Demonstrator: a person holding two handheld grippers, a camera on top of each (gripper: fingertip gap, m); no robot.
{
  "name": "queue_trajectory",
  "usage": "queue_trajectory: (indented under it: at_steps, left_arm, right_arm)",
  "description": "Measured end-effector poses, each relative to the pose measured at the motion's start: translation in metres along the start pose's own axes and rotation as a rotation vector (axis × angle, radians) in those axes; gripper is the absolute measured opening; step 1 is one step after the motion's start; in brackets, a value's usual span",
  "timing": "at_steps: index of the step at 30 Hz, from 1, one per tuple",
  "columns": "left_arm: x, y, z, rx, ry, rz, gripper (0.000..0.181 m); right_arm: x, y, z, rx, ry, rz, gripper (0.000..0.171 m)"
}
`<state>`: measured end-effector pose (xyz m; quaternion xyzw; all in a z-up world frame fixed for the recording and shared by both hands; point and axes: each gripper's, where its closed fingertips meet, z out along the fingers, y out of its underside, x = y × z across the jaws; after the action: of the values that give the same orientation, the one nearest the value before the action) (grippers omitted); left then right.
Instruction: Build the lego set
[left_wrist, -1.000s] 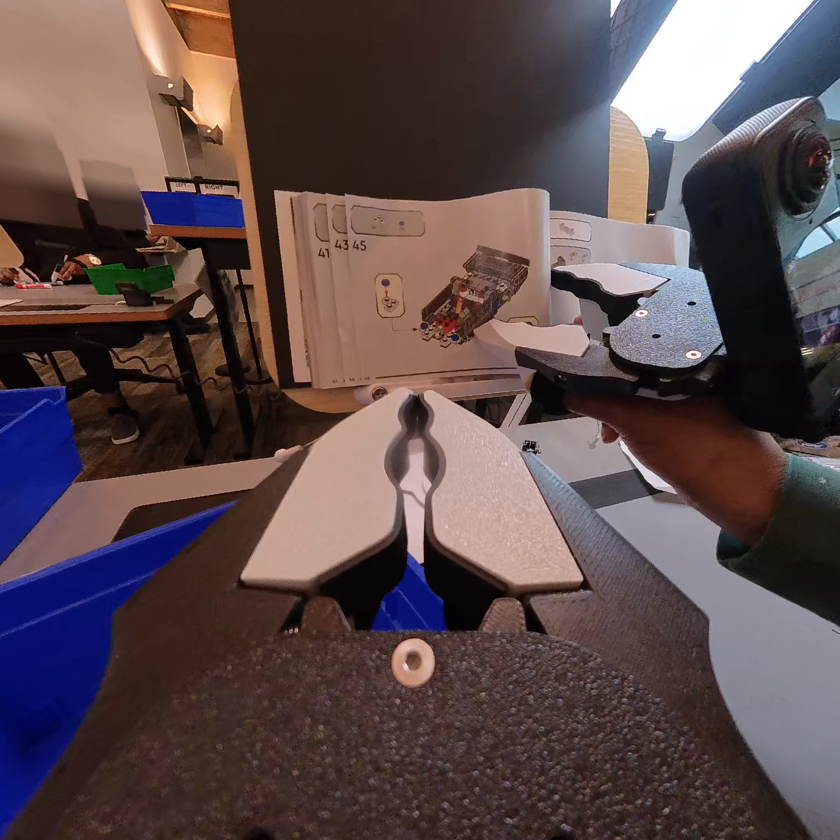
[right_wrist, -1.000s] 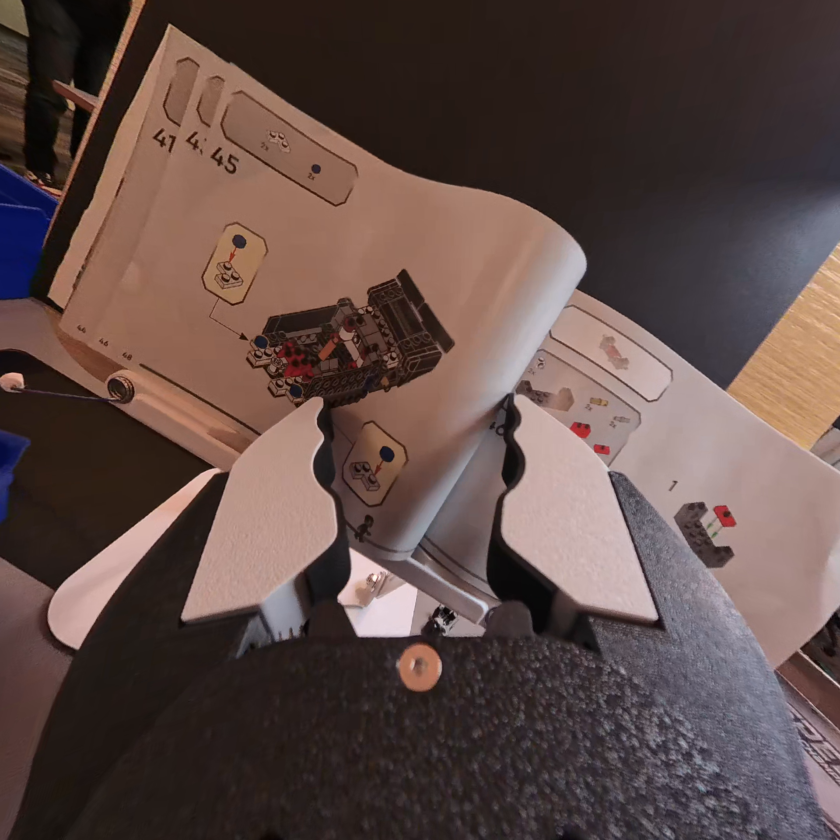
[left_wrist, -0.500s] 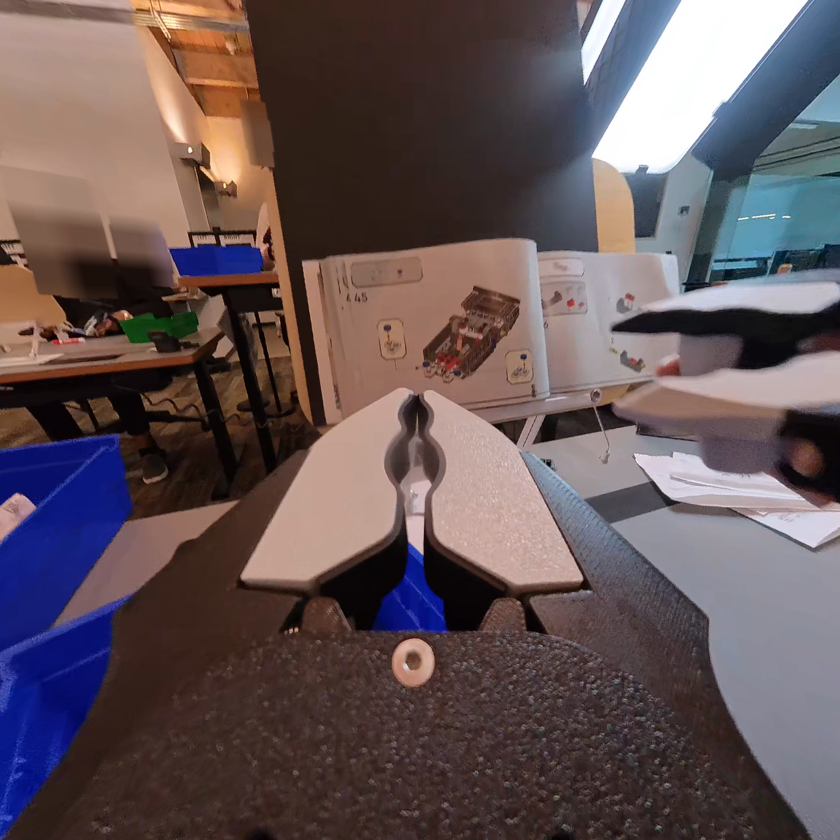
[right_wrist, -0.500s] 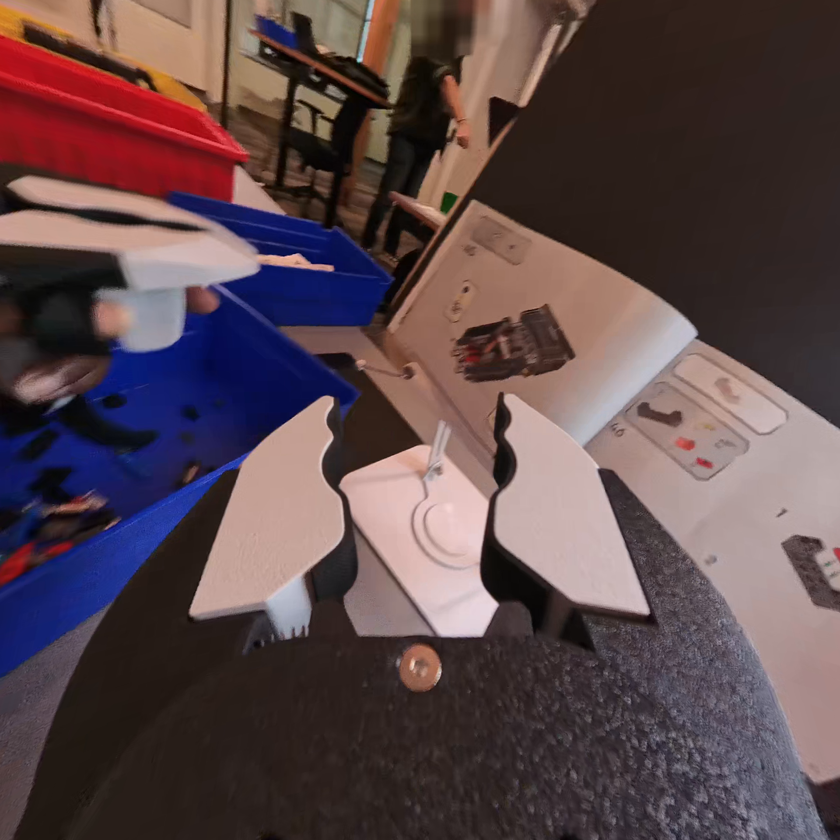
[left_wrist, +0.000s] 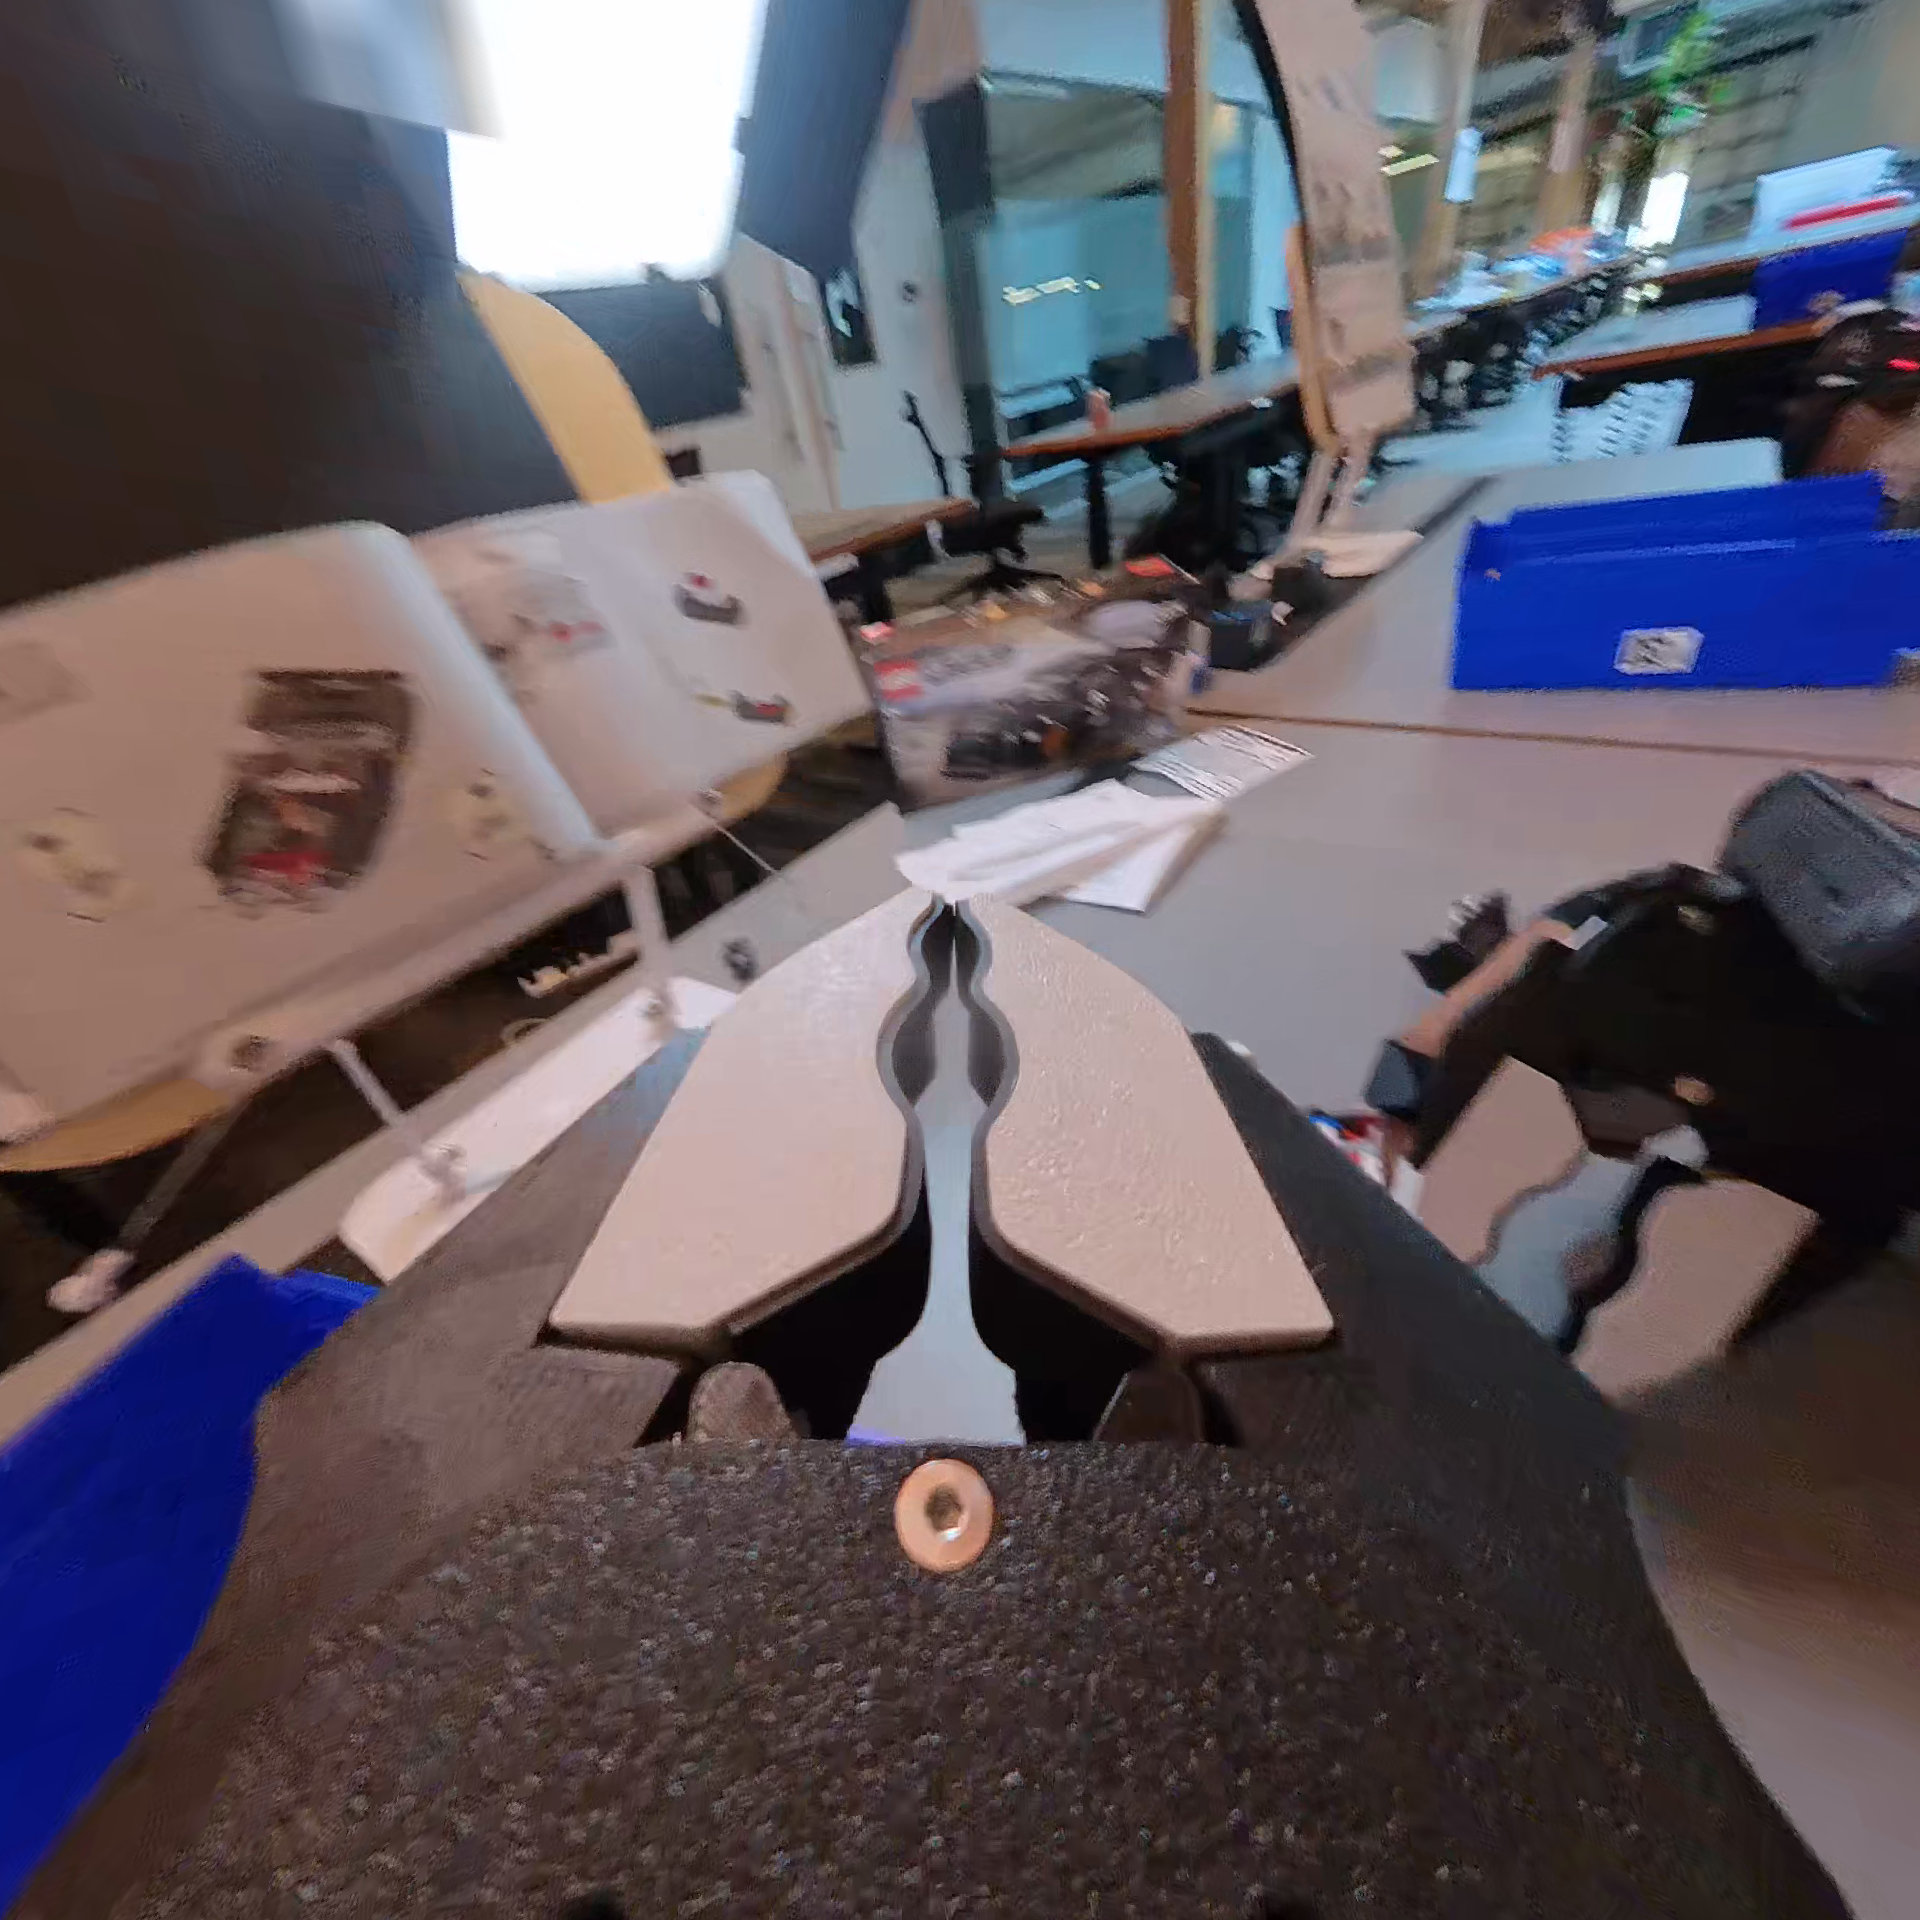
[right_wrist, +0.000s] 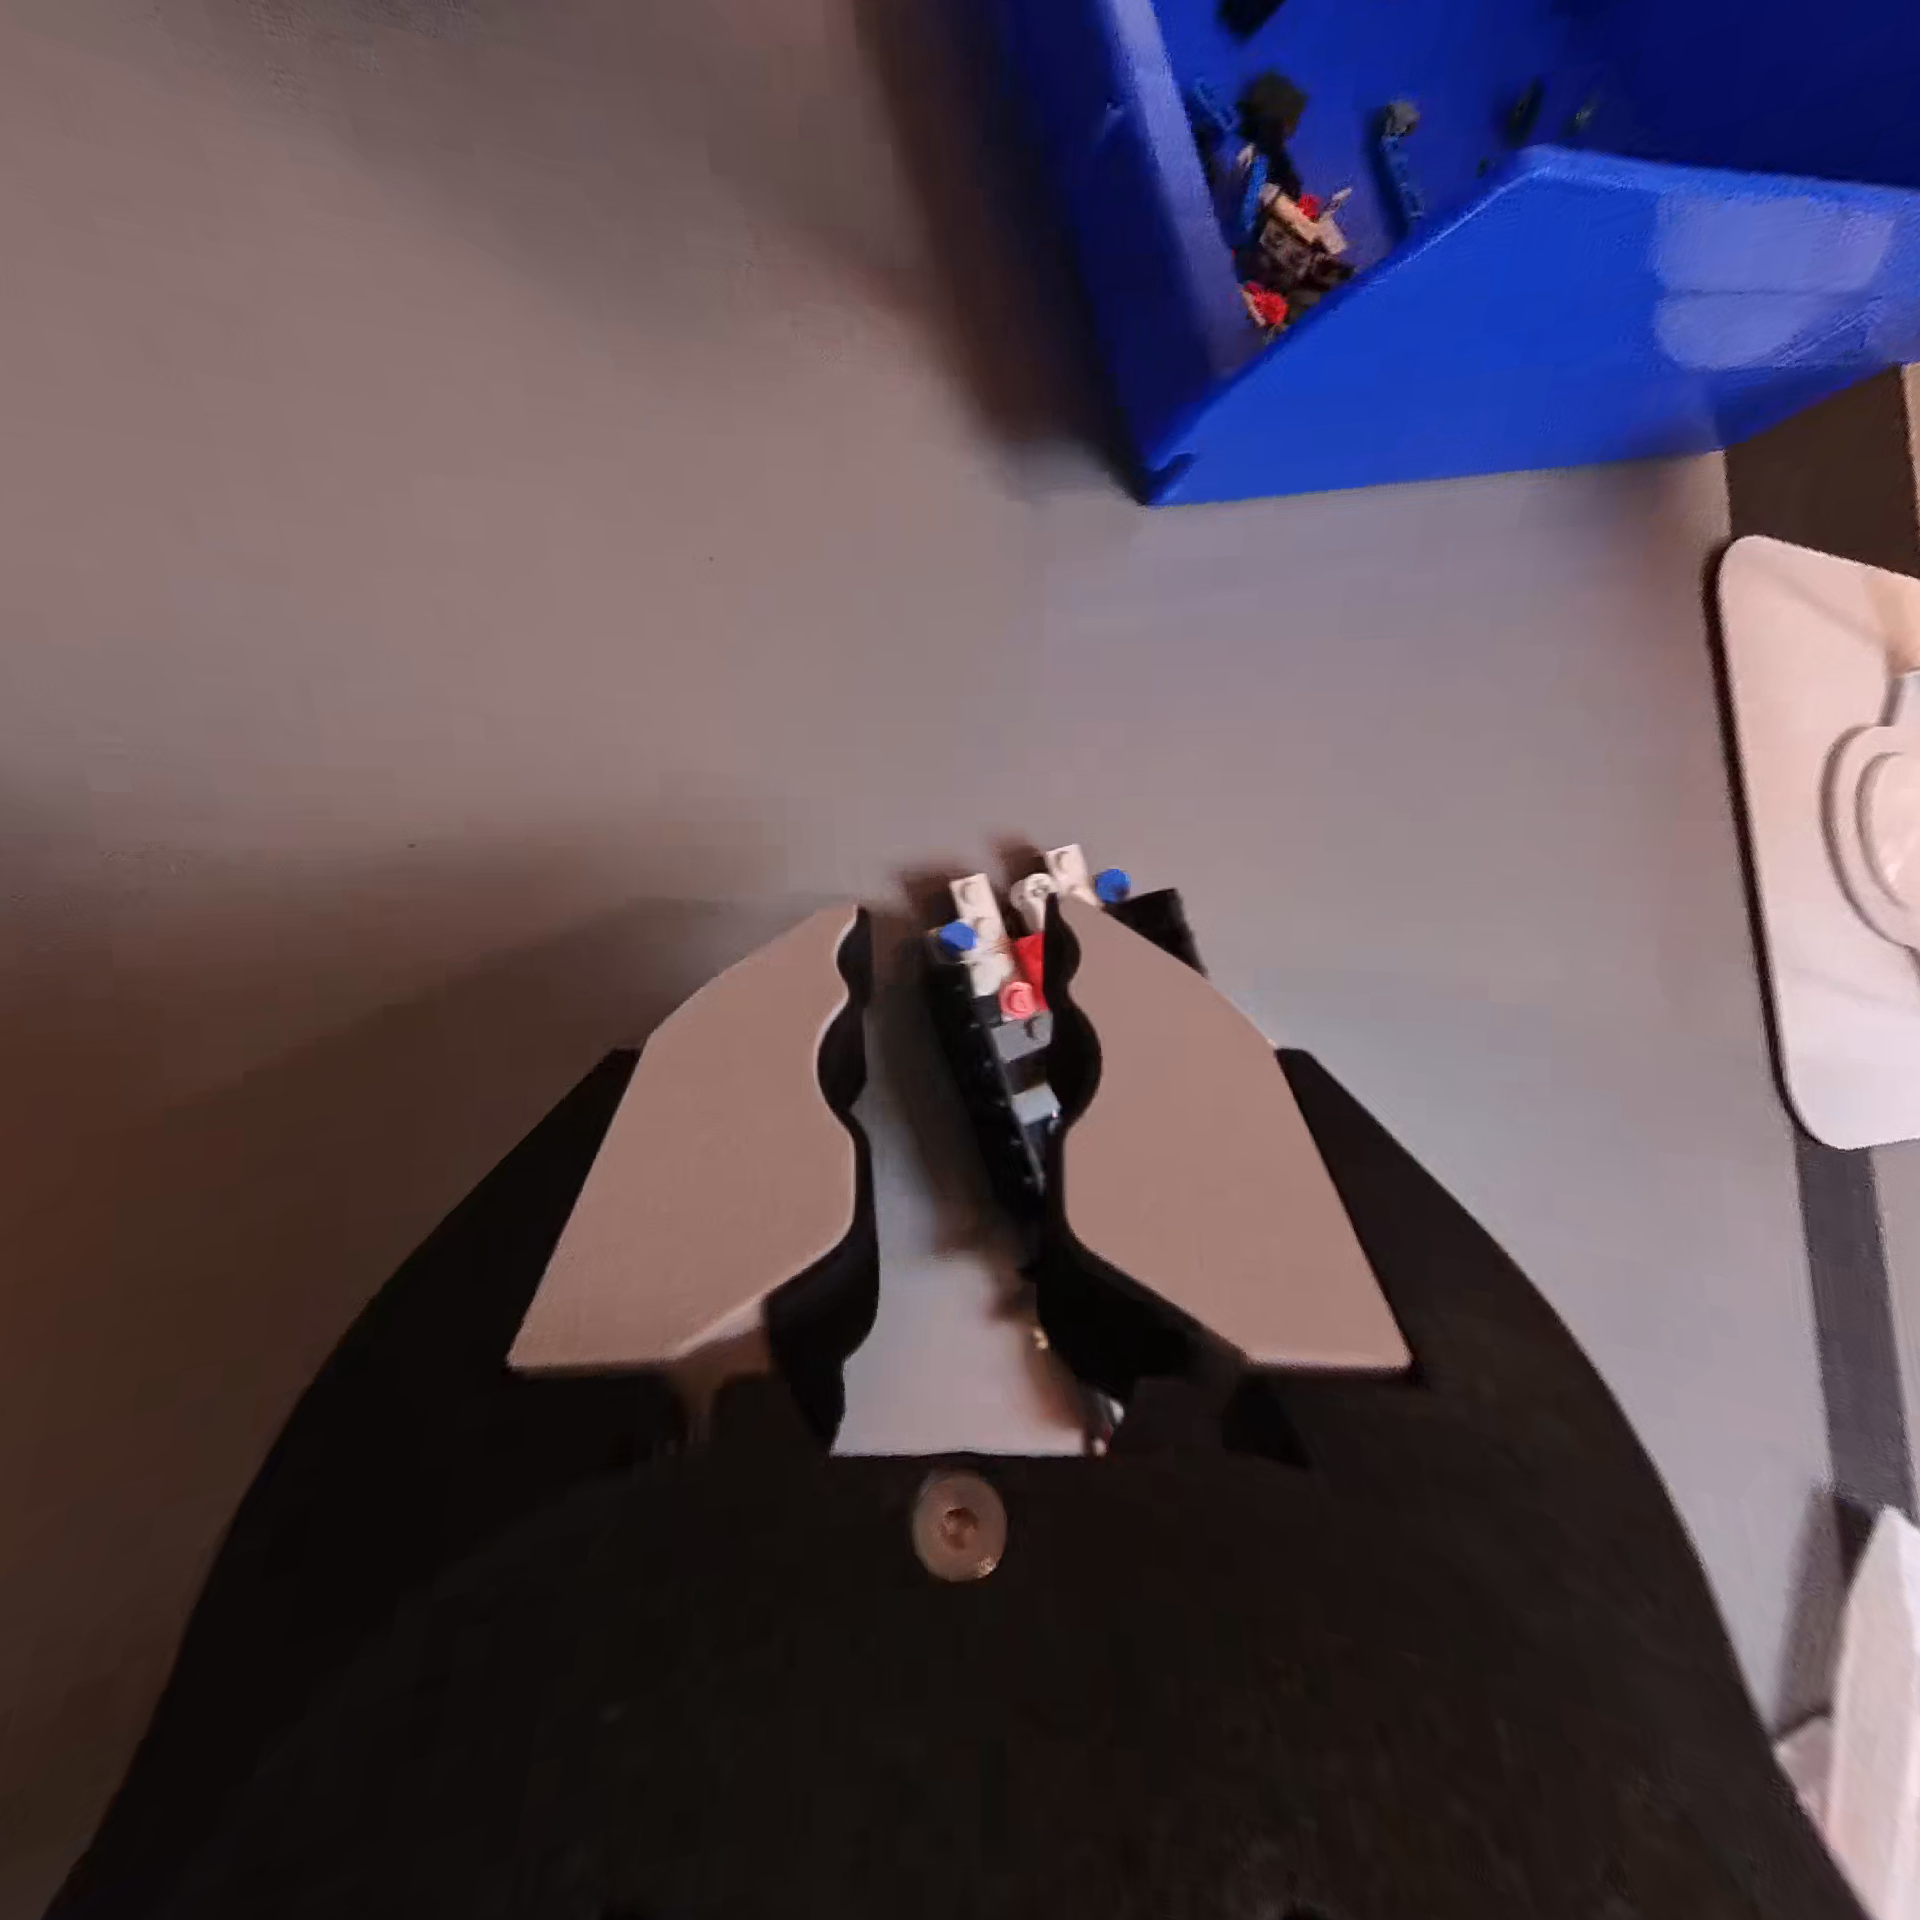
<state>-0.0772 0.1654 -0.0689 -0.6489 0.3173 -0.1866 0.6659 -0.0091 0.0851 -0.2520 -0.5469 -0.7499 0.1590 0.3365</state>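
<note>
On the worktop (right_wrist: 520, 520), the model (right_wrist: 1003, 1029) lies between my right gripper (right_wrist: 961, 914), part open. I centre it before closing. Left gripper (left_wrist: 951, 914) closed, empty.

You will find print on the booklet (left_wrist: 312, 748), box (left_wrist: 1023, 696), papers (left_wrist: 1070, 842) and bin label (left_wrist: 1659, 651); all are too blurred to read.

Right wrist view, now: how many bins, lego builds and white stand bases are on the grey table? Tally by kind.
Blue bin: 1
Partly built lego model: 1
White stand base: 1
Total: 3
The loose pieces inside the bin are too blurred to count.
</note>
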Motion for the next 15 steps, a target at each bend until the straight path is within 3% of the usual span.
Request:
queue_trajectory:
  at_steps: [4, 8, 15]
  left_arm:
    - [0.051, 0.052, -0.005, -0.109, 0.119, -0.037, 0.006]
    - [0.075, 0.097, -0.012, -0.202, 0.146, 0.003, 0.011]
    - [0.087, 0.123, -0.008, -0.227, 0.163, -0.016, 0.014]
  right_arm:
    - [-0.004, 0.012, 0.004, -0.021, 0.034, 0.009, 0.022]
    - [-0.007, 0.02, 0.0, -0.016, 0.042, 0.024, 0.017]
    - [-0.008, 0.028, -0.008, -0.004, 0.029, 0.064, 0.012]
